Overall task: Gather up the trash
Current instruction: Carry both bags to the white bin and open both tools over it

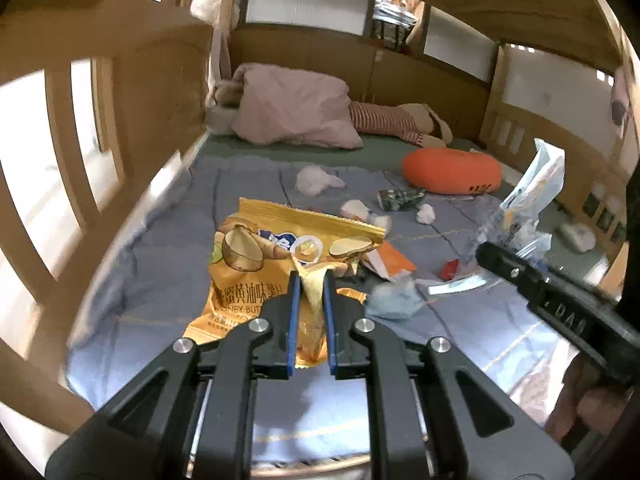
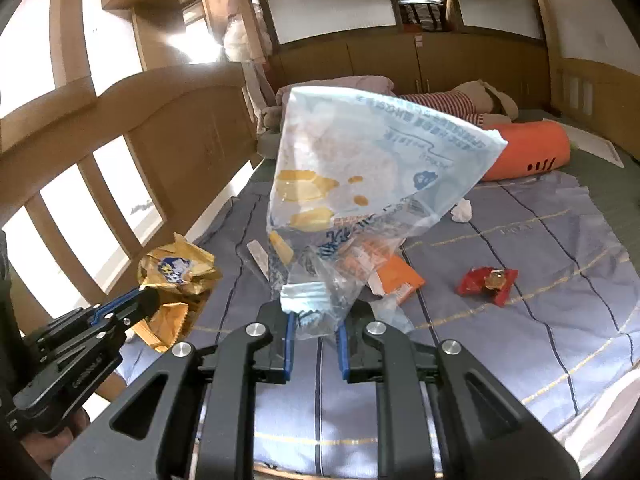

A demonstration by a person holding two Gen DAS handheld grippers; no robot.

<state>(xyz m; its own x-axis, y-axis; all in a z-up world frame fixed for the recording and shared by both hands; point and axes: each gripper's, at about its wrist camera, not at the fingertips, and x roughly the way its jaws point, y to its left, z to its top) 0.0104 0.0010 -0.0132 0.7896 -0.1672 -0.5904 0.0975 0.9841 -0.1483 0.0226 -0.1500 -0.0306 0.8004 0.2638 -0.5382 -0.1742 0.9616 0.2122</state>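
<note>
My left gripper [image 1: 311, 280] is shut on a yellow chip bag [image 1: 256, 264] and holds it above the bed; it also shows in the right wrist view [image 2: 176, 276]. My right gripper [image 2: 316, 320] is shut on the bottom of a clear blue-printed plastic bag [image 2: 360, 168], which stands up above the bed; it shows at the right in the left wrist view [image 1: 532, 196]. On the blue quilt [image 2: 520, 340] lie a red wrapper [image 2: 486, 284], an orange packet [image 2: 400, 278], white tissue wads [image 1: 316, 180], a green wrapper [image 1: 400, 199] and a blue mask [image 1: 394, 300].
An orange cushion [image 1: 452, 170] lies at the far right of the bed. A pink pillow [image 1: 296, 108] and a striped plush toy [image 1: 384, 120] lie at the head. A wooden rail [image 1: 100, 120] runs along the left side, wooden cabinets behind.
</note>
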